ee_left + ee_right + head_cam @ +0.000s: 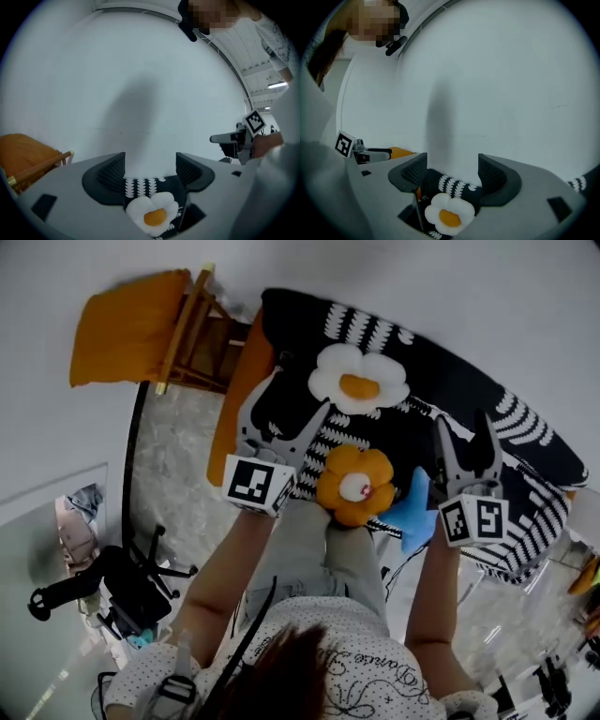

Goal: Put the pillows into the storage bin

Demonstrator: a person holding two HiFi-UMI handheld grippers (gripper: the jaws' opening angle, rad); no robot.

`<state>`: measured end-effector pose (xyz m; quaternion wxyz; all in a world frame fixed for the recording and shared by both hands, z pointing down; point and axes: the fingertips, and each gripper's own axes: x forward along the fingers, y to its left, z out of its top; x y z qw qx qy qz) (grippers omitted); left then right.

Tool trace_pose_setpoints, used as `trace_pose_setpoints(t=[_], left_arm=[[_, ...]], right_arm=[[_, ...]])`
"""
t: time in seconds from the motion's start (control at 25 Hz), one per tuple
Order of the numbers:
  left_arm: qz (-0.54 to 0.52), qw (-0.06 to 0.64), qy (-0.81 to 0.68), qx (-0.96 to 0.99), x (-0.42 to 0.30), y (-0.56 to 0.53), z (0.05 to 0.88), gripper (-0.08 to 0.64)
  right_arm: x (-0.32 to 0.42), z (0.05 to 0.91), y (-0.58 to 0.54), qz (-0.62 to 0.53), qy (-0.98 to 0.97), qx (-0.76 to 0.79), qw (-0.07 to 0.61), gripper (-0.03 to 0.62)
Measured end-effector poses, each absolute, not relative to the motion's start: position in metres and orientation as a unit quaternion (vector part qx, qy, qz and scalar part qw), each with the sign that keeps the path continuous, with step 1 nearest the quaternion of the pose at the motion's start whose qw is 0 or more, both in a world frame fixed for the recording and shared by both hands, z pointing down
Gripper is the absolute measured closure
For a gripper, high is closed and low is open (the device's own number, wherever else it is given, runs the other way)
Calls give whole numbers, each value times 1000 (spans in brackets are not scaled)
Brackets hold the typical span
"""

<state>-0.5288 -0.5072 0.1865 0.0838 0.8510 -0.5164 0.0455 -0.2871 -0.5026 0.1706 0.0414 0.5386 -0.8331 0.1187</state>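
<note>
Both hand-held grippers are held out over a black cover with white patterning [525, 442], side by side and apart. The left hand-held gripper [281, 423] has its jaws wide apart. In the left gripper view [149, 176] nothing lies between the pads and they grip nothing. The right hand-held gripper [462, 442] is likewise open and empty, as the right gripper view [452, 173] shows. Three pillows are present. The white flower pillow [359, 379], which has an orange centre, lies flat on the patterned cover beyond both sets of jaws and clear of them. It appears through the gap of each gripper [152, 213] [449, 213], with neither touching it. The orange flower pillow [354, 484] sits at the near edge of the cover, between the two grippers and close to the person's legs. The blue pillow [412, 512] lies just beside it on its right, partly hidden behind the right gripper's marker cube [473, 519]. I cannot tell whether these two pillows touch. To the left, against the wall, stands a wooden chair [192, 334] draped with an orange cloth [122, 324]. A black office chair [131, 592] stands on the floor nearer the person. Each gripper is visible at the side of the other's view, with open space between them.
</note>
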Motion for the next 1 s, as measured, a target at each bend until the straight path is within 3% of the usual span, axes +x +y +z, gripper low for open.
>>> trace_pose_setpoints(t=[0.48, 1.0], left_arm=[[29, 126, -536, 835, -554, -588, 290, 236], [53, 148, -548, 821, -567, -596, 369, 236]], right_arm=[[-295, 308, -582, 191, -808, 553, 69, 261], [-330, 510, -638, 293, -786, 527, 137, 261]])
